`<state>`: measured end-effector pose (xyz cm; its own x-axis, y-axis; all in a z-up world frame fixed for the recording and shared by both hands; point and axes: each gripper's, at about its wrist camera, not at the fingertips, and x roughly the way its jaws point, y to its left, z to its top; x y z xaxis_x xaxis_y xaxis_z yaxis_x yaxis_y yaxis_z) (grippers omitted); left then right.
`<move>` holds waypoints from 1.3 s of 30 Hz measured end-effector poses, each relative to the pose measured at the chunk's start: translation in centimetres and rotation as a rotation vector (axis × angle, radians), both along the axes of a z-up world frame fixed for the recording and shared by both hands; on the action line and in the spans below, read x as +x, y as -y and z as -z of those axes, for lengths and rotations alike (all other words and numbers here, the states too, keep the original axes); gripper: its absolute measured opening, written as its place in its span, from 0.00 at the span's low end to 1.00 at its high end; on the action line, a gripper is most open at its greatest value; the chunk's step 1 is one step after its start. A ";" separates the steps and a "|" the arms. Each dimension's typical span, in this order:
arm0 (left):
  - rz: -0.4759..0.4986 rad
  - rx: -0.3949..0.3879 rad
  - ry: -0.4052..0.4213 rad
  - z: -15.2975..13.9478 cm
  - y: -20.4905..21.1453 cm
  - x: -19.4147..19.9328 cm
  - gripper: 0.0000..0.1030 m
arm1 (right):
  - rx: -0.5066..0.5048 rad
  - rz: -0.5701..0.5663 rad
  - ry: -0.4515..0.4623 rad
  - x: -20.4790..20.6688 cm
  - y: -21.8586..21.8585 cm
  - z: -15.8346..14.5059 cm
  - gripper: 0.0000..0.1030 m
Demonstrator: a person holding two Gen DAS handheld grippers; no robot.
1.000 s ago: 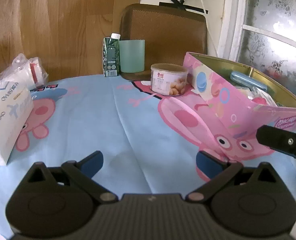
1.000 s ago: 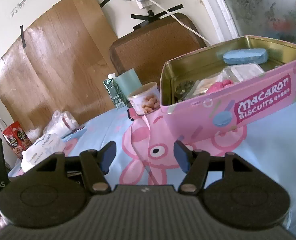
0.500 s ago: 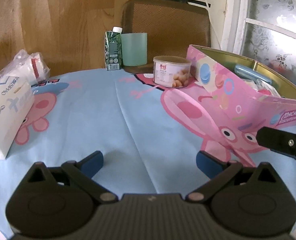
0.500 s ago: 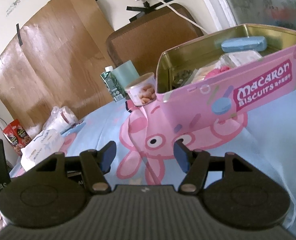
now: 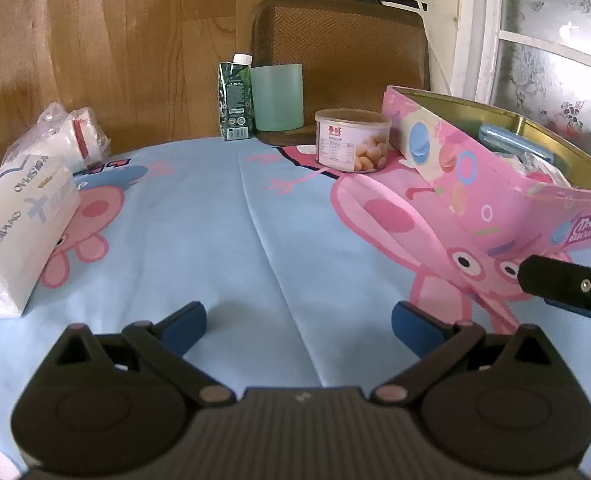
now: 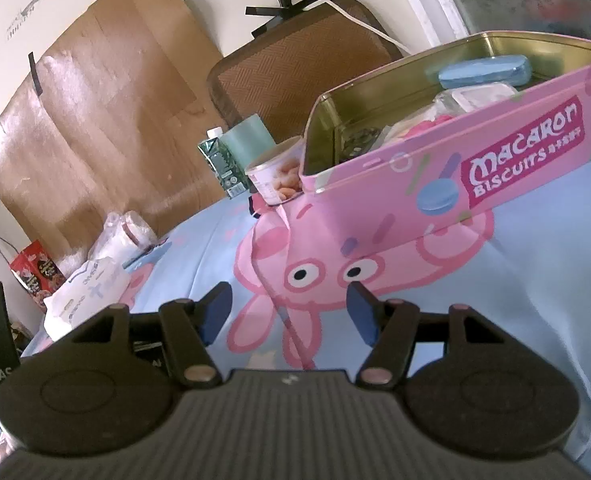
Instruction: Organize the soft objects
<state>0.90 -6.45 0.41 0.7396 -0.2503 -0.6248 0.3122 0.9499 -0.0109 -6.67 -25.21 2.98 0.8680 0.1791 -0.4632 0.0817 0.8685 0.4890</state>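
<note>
Both cameras sit low and close over the cartoon tablecloth (image 5: 223, 240), facing the far wall. The left view holds the pink tin (image 5: 467, 184) at right; the right view, tilted, has it upper right (image 6: 435, 184).

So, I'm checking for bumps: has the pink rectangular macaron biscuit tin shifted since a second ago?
No. The tin still has its corner beside the round snack tub, behind the pig print's eyes.
</note>
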 end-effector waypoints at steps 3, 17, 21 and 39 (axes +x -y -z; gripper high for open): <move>0.005 0.010 -0.003 0.1 0.0 0.1 1.00 | 0.010 0.005 -0.008 0.0 0.2 0.2 0.65; 0.018 0.045 -0.008 0.3 0.5 0.1 1.00 | 0.020 0.023 -0.005 -0.2 0.8 0.4 0.70; 0.016 0.047 -0.008 0.3 0.6 0.1 1.00 | -0.008 0.032 0.013 -0.4 0.3 0.2 0.78; 0.007 0.047 -0.009 0.3 0.7 0.1 1.00 | 0.026 0.054 -0.028 0.1 0.7 0.7 0.92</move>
<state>0.95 -7.12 0.07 0.7324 -0.2254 -0.6425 0.3188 0.9473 0.0310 -6.60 -25.94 2.25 0.8635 0.1448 -0.4831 0.1419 0.8494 0.5083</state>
